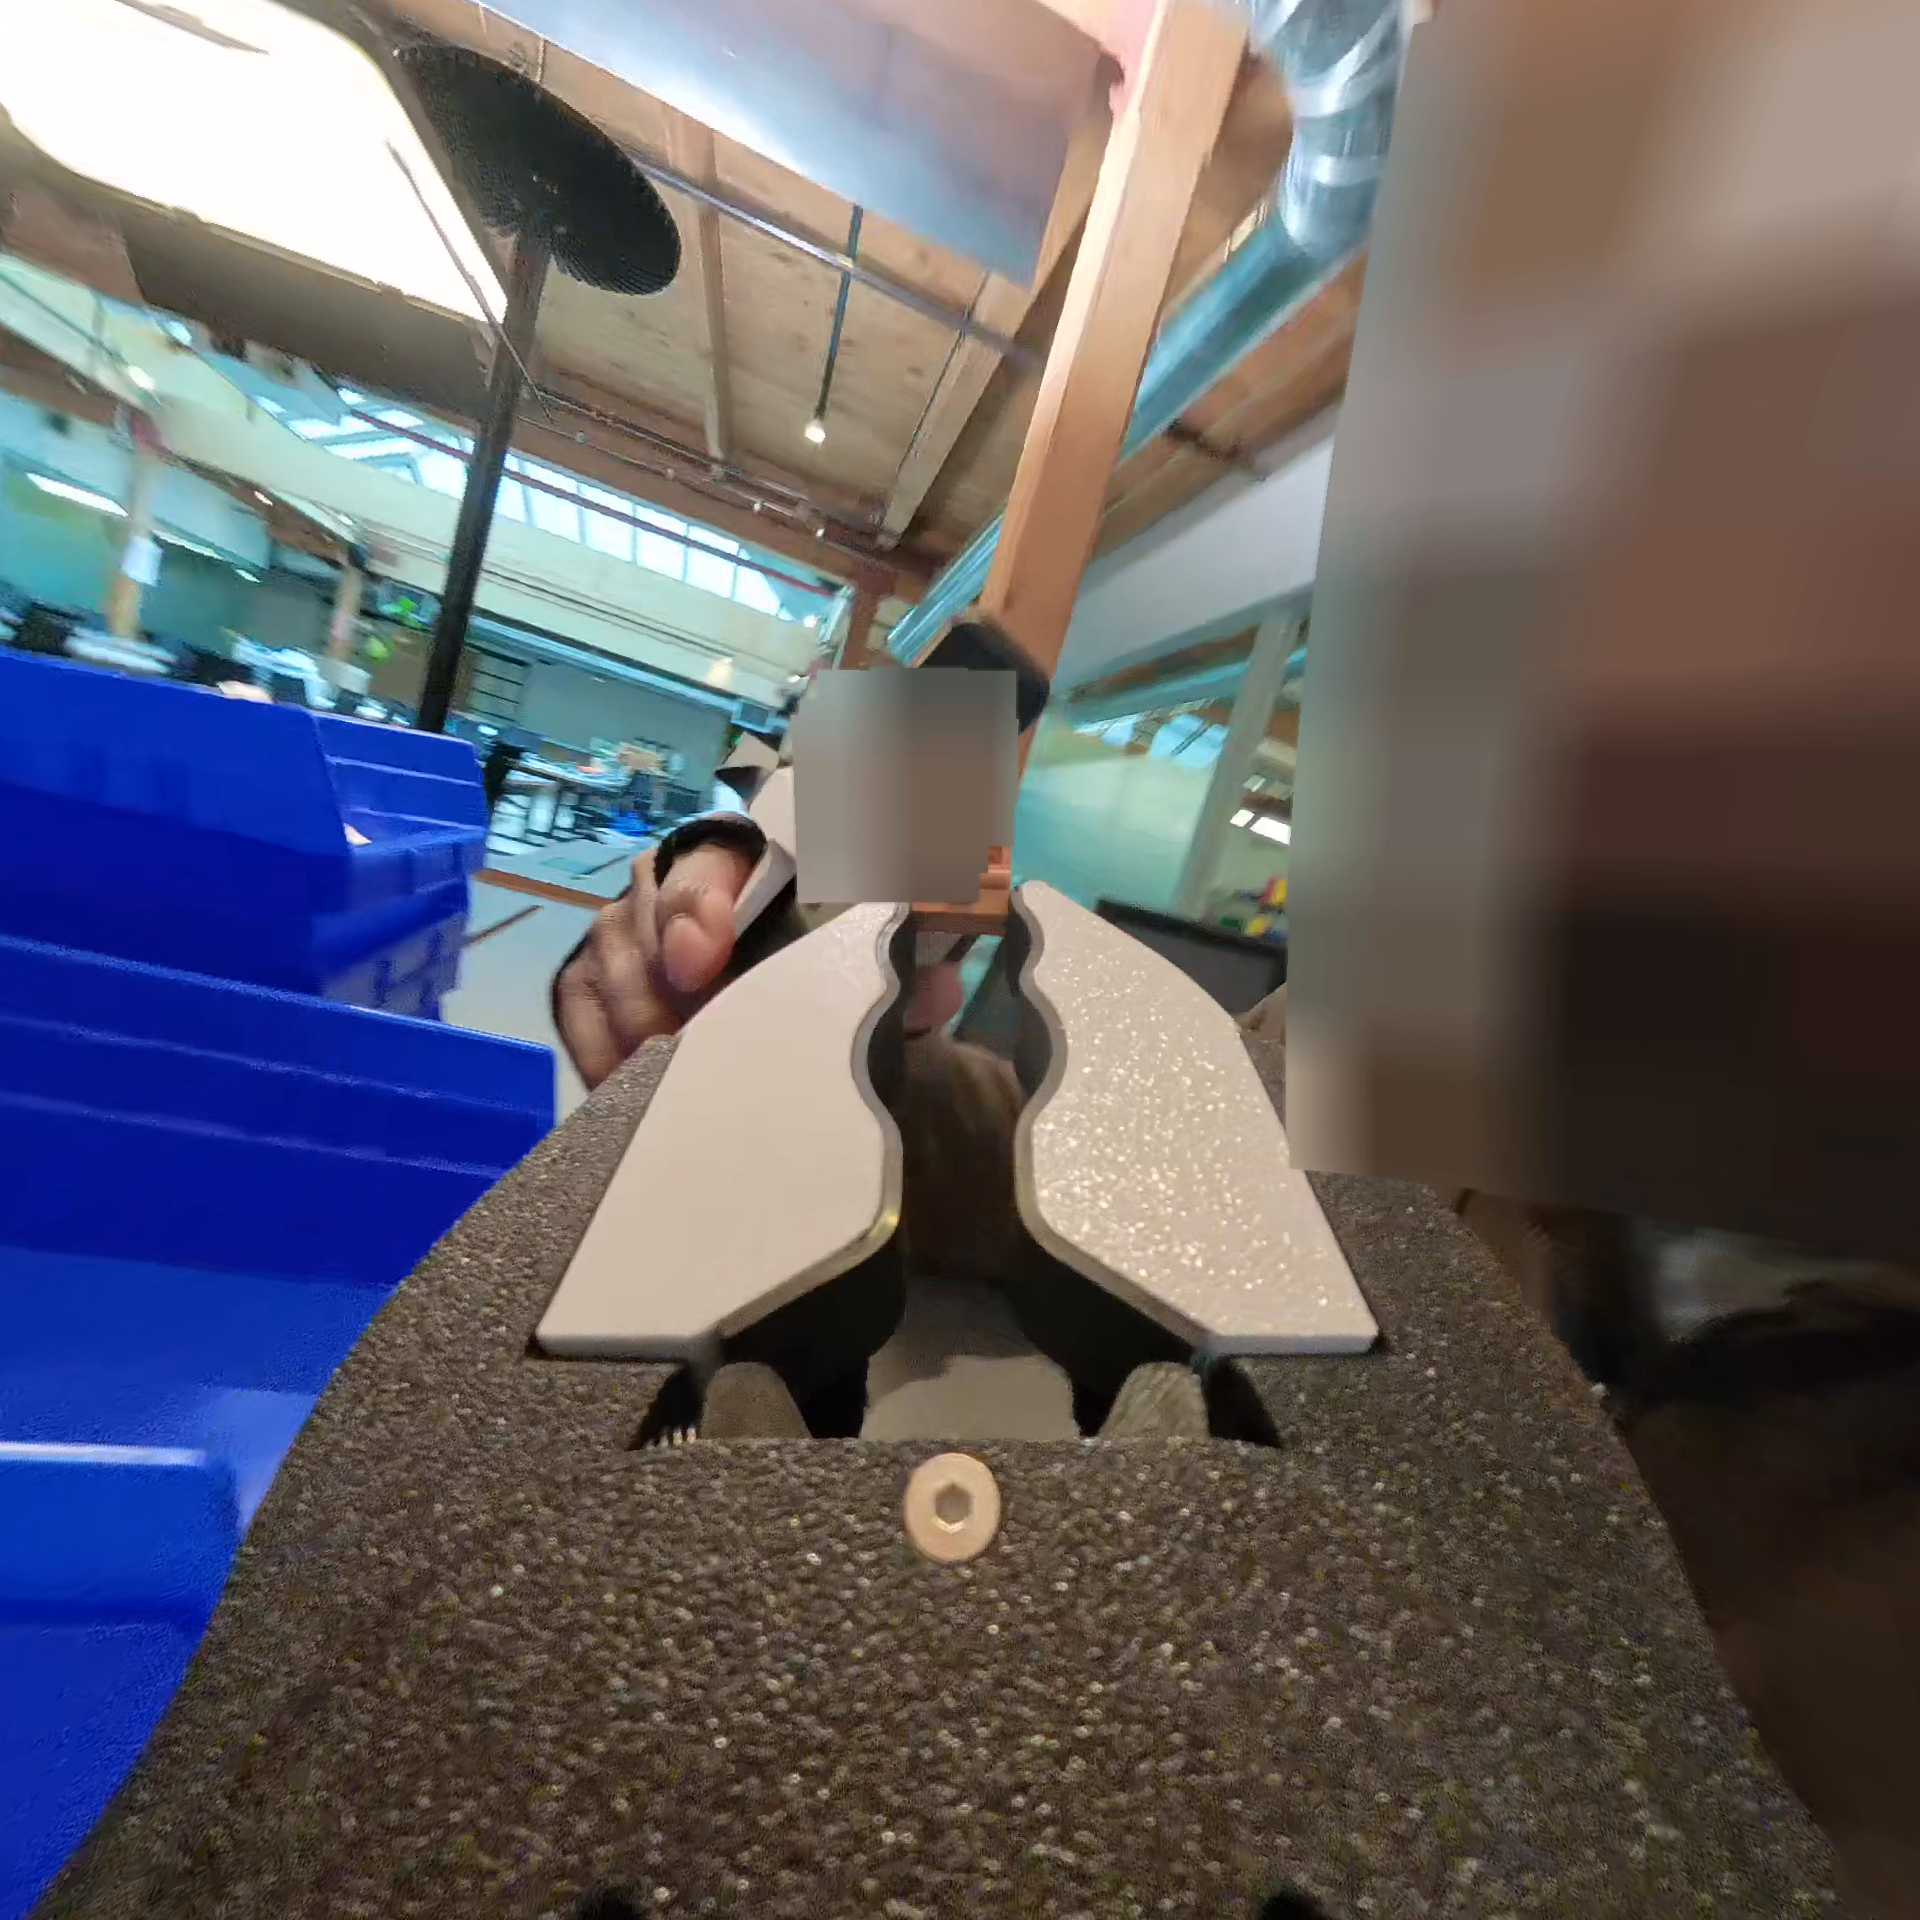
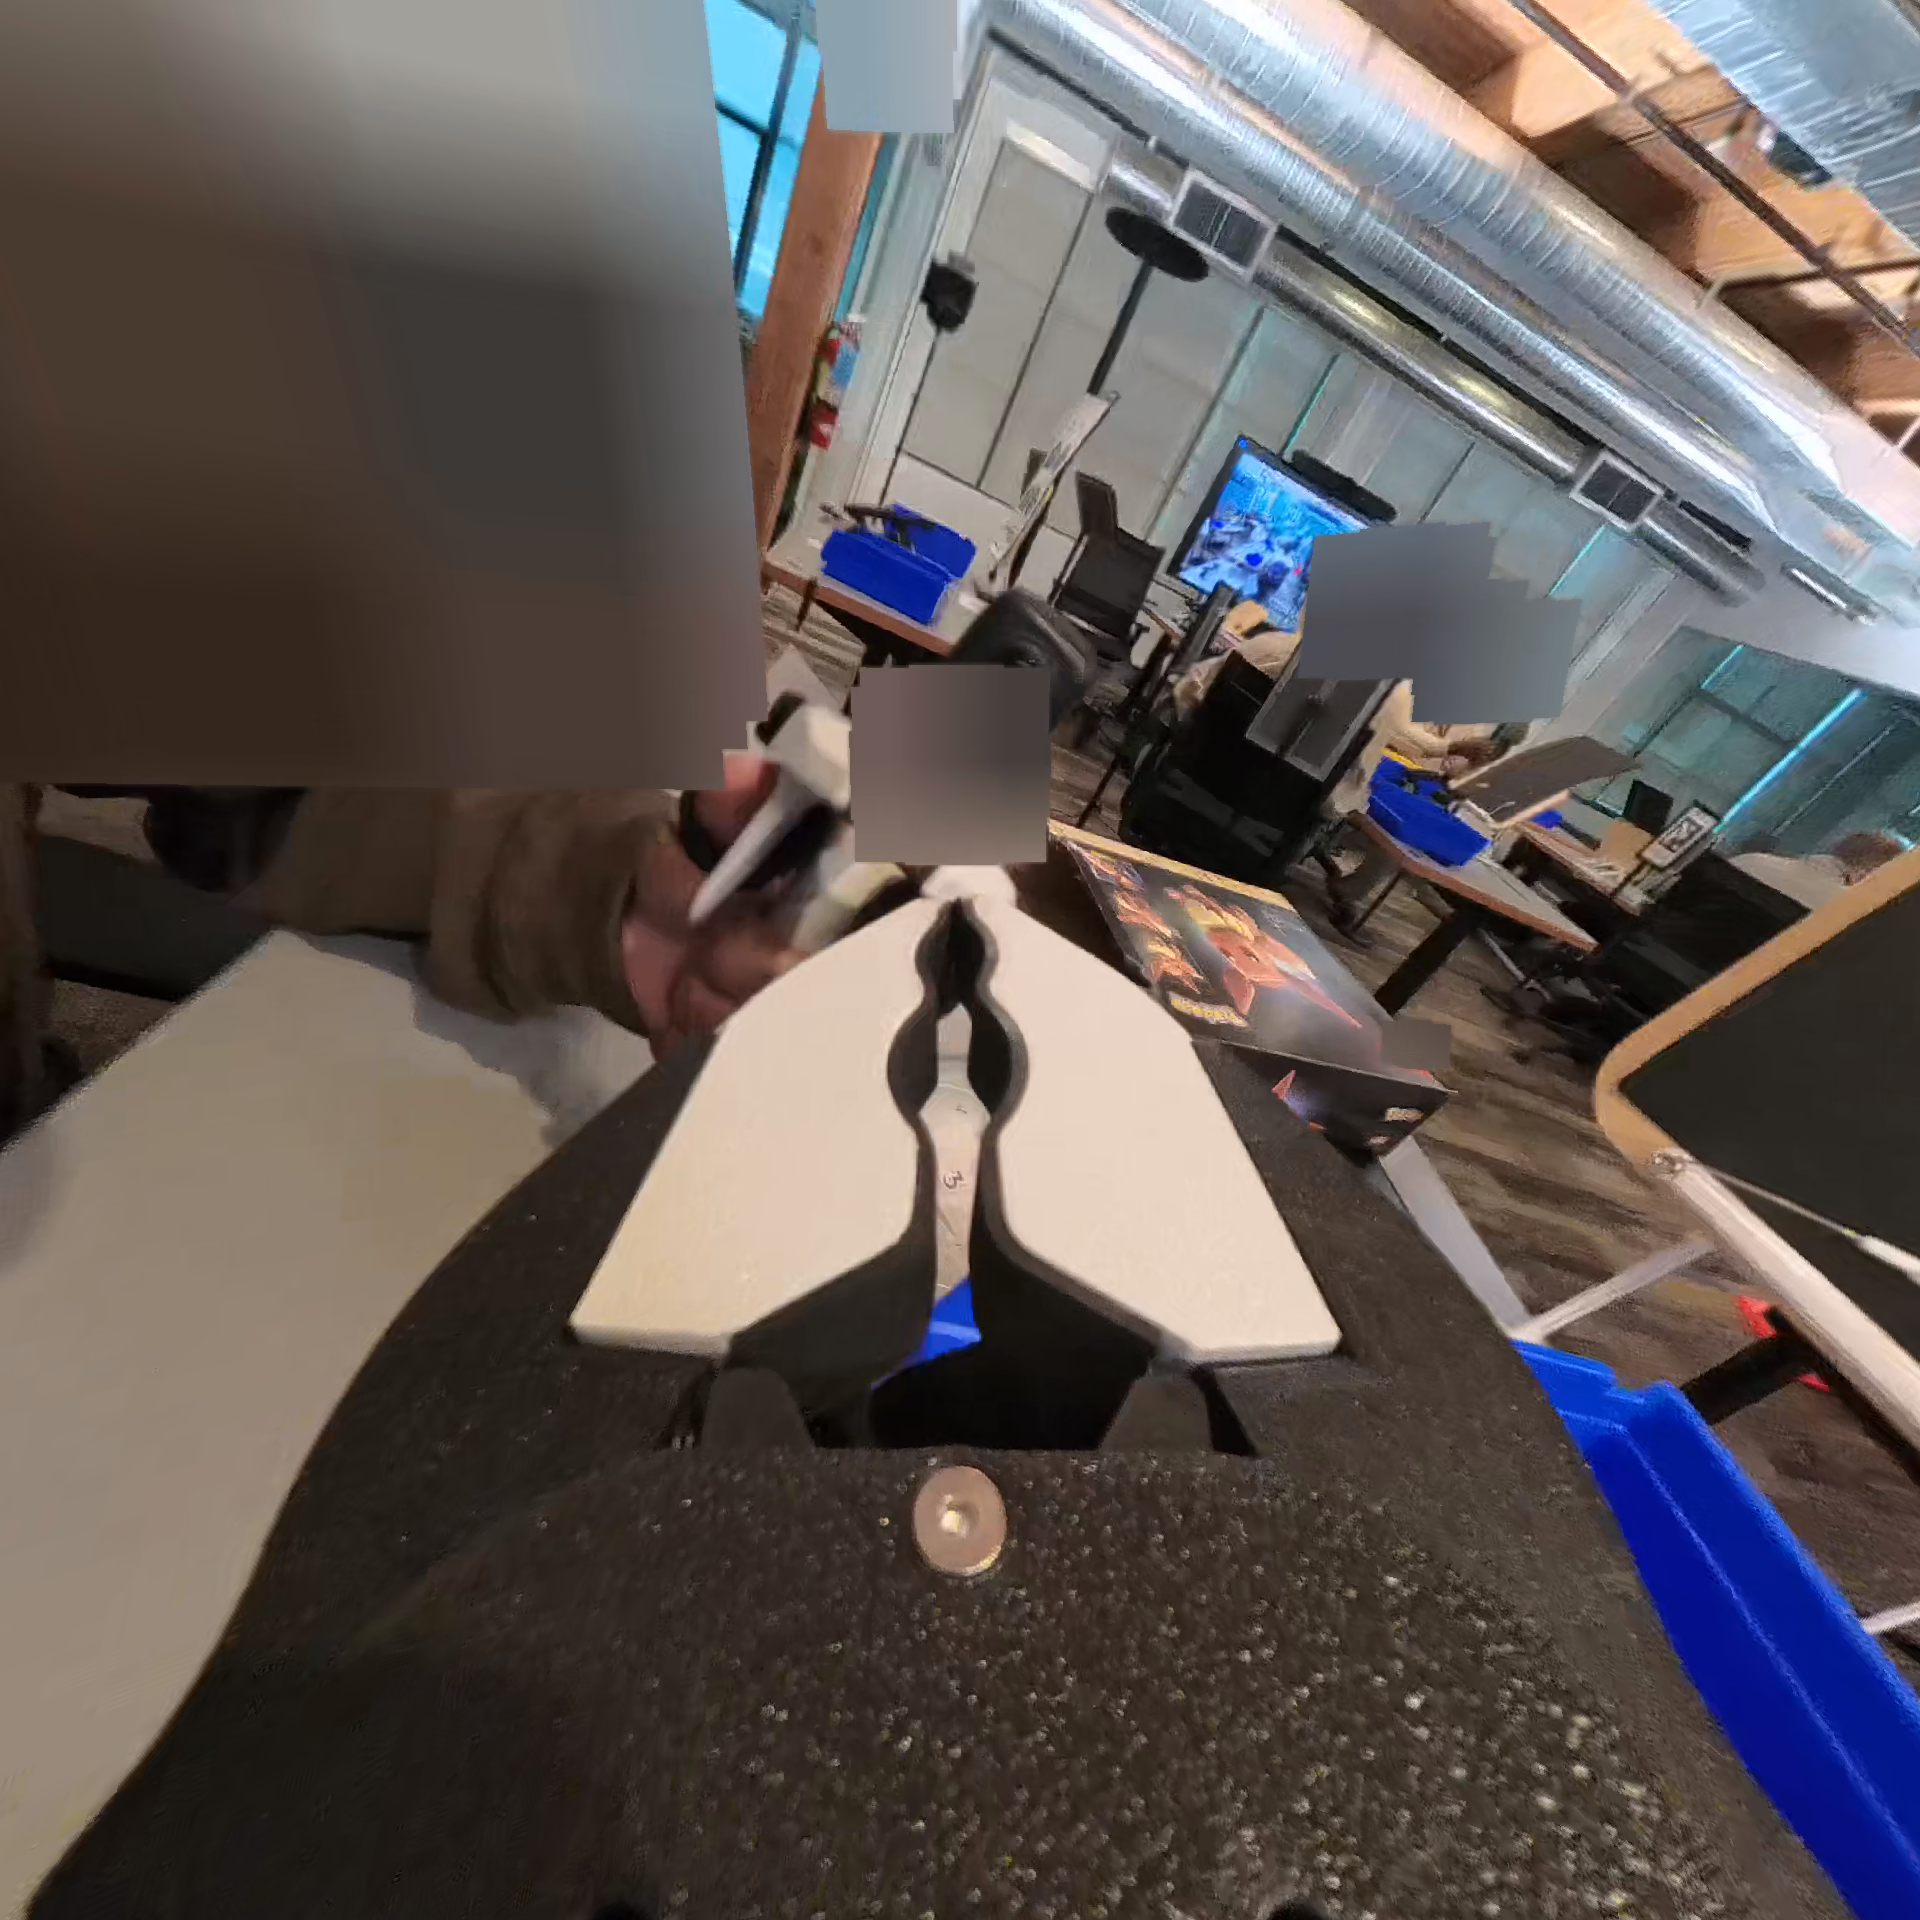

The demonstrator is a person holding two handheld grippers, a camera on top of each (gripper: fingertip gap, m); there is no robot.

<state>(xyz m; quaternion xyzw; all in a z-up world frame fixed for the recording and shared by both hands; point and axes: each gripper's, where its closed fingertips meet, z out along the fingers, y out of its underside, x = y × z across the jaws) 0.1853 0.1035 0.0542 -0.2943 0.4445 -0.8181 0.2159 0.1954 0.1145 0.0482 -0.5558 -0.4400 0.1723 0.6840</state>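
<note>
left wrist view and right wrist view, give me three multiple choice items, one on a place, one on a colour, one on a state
1. In the left wrist view, where are the blue bins?
A. left of the left claw
B. right of it
C. hanging from the ceiling

2. In the right wrist view, what colour is the sleeve?
A. red
B. green
C. brown

3. In the right wrist view, how do the right claw fingertips stand?
A. wide apart
B. together
C. out of view

Answers: 1 A, the bins fill the left edge. 2 C, the cuff by the hand is brown. 3 B, the tips meet with no gap.
</note>
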